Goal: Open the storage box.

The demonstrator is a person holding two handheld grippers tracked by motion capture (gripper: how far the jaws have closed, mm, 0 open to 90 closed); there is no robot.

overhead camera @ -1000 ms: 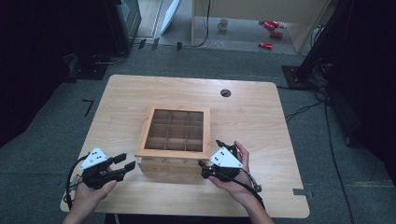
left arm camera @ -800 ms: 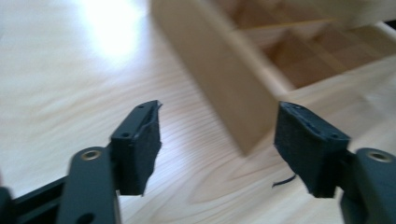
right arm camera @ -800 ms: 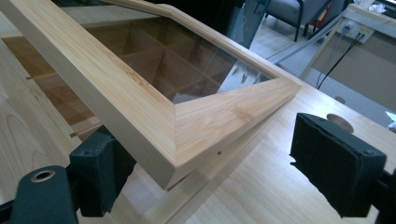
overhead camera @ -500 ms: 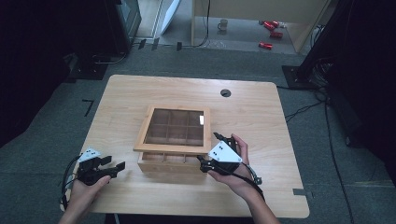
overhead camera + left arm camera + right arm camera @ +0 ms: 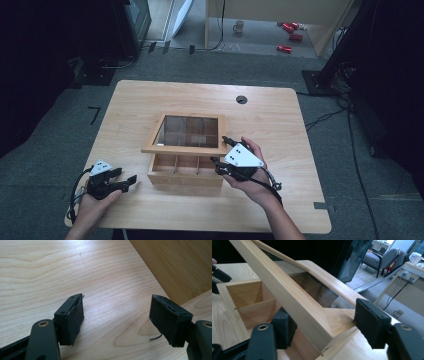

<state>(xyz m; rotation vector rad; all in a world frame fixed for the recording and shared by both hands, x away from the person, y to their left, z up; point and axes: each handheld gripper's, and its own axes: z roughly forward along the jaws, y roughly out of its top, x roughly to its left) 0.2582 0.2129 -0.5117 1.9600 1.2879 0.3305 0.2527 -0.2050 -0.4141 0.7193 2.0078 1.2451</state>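
A wooden box (image 5: pixel 186 170) sits near the middle of the table (image 5: pixel 150 100), a little toward the person's edge, and its glass-paned lid (image 5: pixel 185 134) is tilted up at the front, hinged along the far side. Through the gap under the raised lid a row of small square compartments (image 5: pixel 187 162) shows along the front of the box, split by thin wooden dividers; as far as I can see they hold nothing, though the rear ones are dim behind the glass. The right gripper (image 5: pixel 223 156) is at the box's right front corner, and in the right gripper view the lid's wooden frame (image 5: pixel 287 300) runs between its two black jaws. The jaws have just been closing; the left pad sits against the underside of the frame, while the right pad (image 5: pixel 370 322) stands near the lid's corner and I cannot tell whether it presses on it. The left gripper (image 5: pixel 127 181) rests low by the table's near left corner, well apart from the box's left side. Its jaws have been spreading and now stand wide with only bare tabletop between them. In the left gripper view the box's side wall (image 5: pixel 180 267) fills the upper right corner.
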